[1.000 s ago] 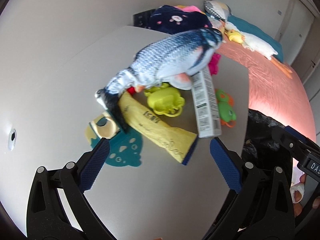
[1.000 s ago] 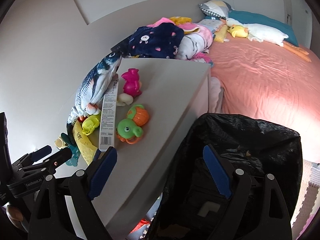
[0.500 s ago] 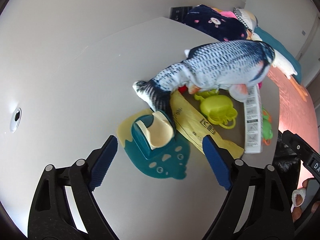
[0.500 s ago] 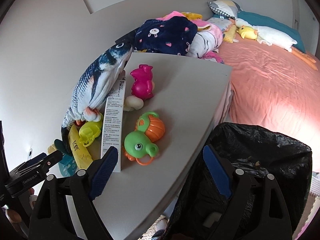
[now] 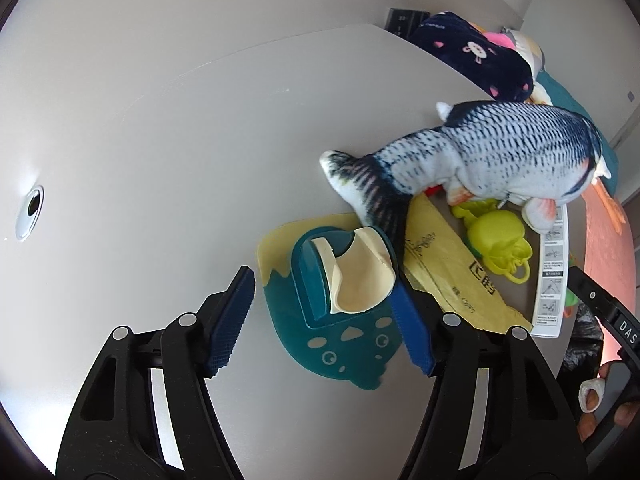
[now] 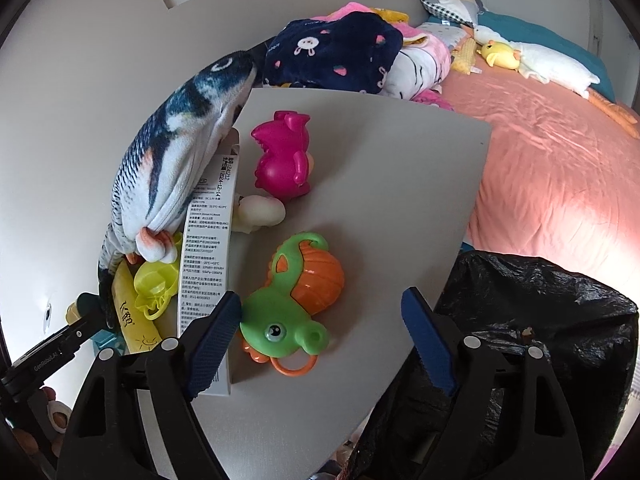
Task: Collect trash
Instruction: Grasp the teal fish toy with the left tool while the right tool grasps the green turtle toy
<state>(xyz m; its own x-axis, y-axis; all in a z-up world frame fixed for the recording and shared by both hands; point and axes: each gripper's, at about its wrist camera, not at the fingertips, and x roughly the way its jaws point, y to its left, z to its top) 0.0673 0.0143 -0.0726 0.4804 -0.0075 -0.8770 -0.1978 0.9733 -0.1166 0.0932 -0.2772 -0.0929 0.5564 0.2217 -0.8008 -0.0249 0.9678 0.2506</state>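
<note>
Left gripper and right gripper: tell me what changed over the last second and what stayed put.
The left gripper has closed in on the teal and cream toy, jaws closing around it but not yet pressing. The right gripper has moved toward the green and orange toy, jaws narrowing a little, still open. Nothing was picked up. The plush fish, white box, yellow packet and black bag stayed put.

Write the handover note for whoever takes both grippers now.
Left gripper: jaws open, just been closing around the teal and cream holder; pads not pressing it.
Right gripper: jaws open, just narrowed, over the green and orange toy, white carton by its left pad.
Black trash bag stands open beside the table.
Done: nothing held.
Left: yellow wrapper and carton look like trash; bag them.
</note>
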